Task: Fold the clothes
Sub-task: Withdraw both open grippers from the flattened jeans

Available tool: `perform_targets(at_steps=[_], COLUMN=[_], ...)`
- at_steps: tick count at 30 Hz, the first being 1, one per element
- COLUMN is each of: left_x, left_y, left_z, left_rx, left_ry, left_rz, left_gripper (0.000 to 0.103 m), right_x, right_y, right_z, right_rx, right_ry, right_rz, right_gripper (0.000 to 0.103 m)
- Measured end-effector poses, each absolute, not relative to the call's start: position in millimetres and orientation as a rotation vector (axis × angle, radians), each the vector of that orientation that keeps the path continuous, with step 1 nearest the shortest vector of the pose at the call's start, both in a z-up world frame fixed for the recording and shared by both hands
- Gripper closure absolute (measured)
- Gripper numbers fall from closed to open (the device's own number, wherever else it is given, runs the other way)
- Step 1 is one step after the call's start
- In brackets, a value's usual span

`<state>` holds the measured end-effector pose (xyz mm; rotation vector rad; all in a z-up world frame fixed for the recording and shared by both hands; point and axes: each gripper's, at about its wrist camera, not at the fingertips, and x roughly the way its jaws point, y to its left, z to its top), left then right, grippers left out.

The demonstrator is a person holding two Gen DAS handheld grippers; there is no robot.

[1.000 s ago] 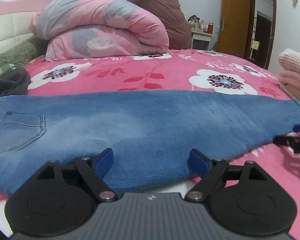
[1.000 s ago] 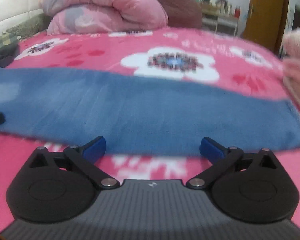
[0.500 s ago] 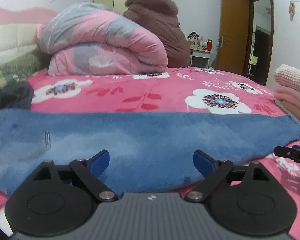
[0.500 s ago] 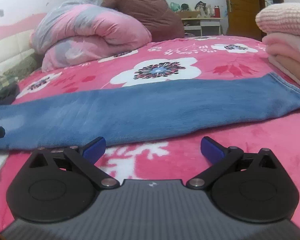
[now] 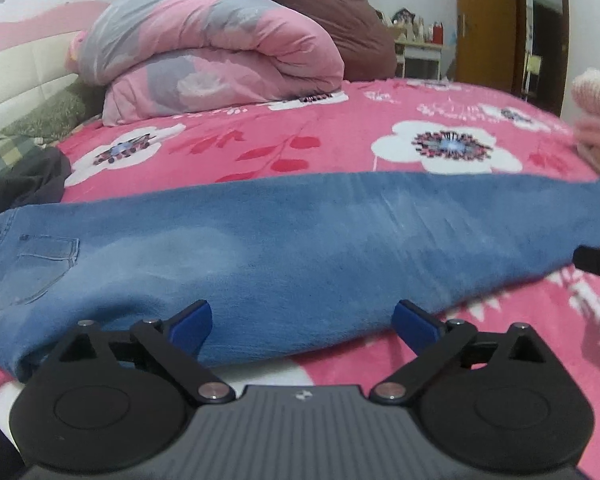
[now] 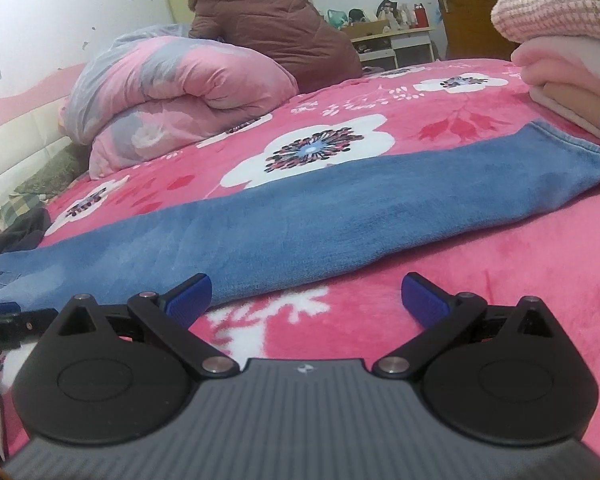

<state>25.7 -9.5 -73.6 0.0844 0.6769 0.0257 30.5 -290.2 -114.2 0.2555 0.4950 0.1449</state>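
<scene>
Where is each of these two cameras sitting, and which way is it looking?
Left wrist view: sits on the left gripper, low at the near edge of the bed, facing the waist half of the jeans; its open fingers show, plus a bit of the right gripper at the right edge.
Right wrist view: sits on the right gripper, facing the leg half; its open fingers show.
Shared: the jeans, the rolled quilt, the flowered bed.
</scene>
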Motion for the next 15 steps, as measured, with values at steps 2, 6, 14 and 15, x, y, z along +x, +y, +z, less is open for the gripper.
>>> perform_targets(at_steps=[2,6,14,15], left_x=[27.6,30.1,33.0,33.8], left_y=[-14.5,-21.3,-27.5,-28.6], left_z=[-77.1,-81.0,-84.2,-84.2], left_rx=[0.109,0.145,0.137,0.139], left_ry=[0.688,0.697,0.715,0.72], left_rz=[0.039,0.062,0.093,0.098], left_gripper=[0.001,0.0,0.0,0.0], right_x=[29.1,27.4,27.7,28.1], right_y=[-288.8,-290.2,-296.2,-295.1], right_z=[-113.4,-113.5,-114.3,-114.2], right_rx=[0.251,0.265,0.305,0.298], right_ry=[0.497,0.493,0.486,0.488], right_rz=[0.139,0.141,0.151,0.148], right_gripper=[0.001,0.001,0.001,0.001])
